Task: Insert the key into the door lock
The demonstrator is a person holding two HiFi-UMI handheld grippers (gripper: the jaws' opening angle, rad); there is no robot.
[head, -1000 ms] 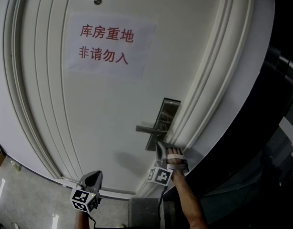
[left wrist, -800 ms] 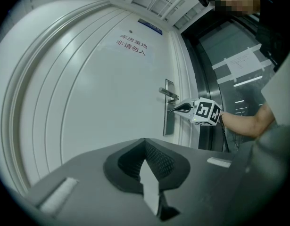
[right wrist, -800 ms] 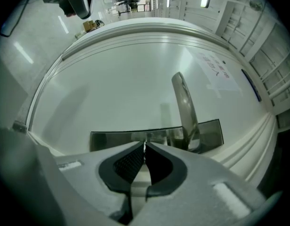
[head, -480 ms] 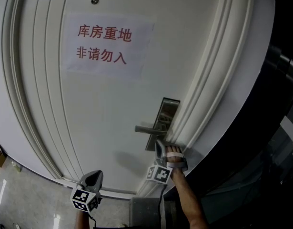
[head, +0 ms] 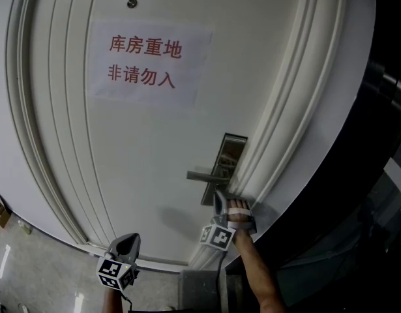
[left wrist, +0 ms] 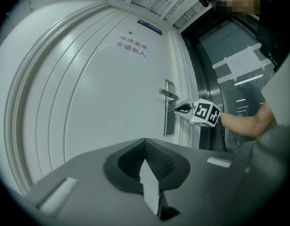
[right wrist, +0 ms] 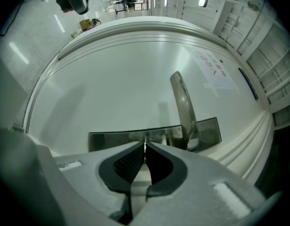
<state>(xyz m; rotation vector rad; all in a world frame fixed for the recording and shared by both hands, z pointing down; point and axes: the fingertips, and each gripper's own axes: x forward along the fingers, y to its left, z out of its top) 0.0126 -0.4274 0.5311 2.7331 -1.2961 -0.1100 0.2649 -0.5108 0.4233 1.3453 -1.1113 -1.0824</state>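
A steel lock plate (head: 230, 156) with a lever handle (head: 205, 176) sits on the white door (head: 141, 149). My right gripper (head: 218, 199) is held level against the plate's lower part, under the handle. In the right gripper view its jaws (right wrist: 145, 146) are shut on the key (right wrist: 145, 136), a thin sliver seen edge-on that reaches the plate (right wrist: 111, 139). The left gripper view shows that key (left wrist: 171, 110) bridging the right gripper (left wrist: 178, 109) and the plate (left wrist: 169, 121). My left gripper (head: 130, 238) hangs low and left, away from the door, shut and holding nothing (left wrist: 145, 141).
A paper sign (head: 148, 60) with red characters hangs on the door under a small peephole (head: 132, 3). Ribbed door-frame moulding (head: 278, 122) runs just right of the lock, with a dark opening (head: 383, 175) beyond it. Tiled floor (head: 17, 266) shows at lower left.
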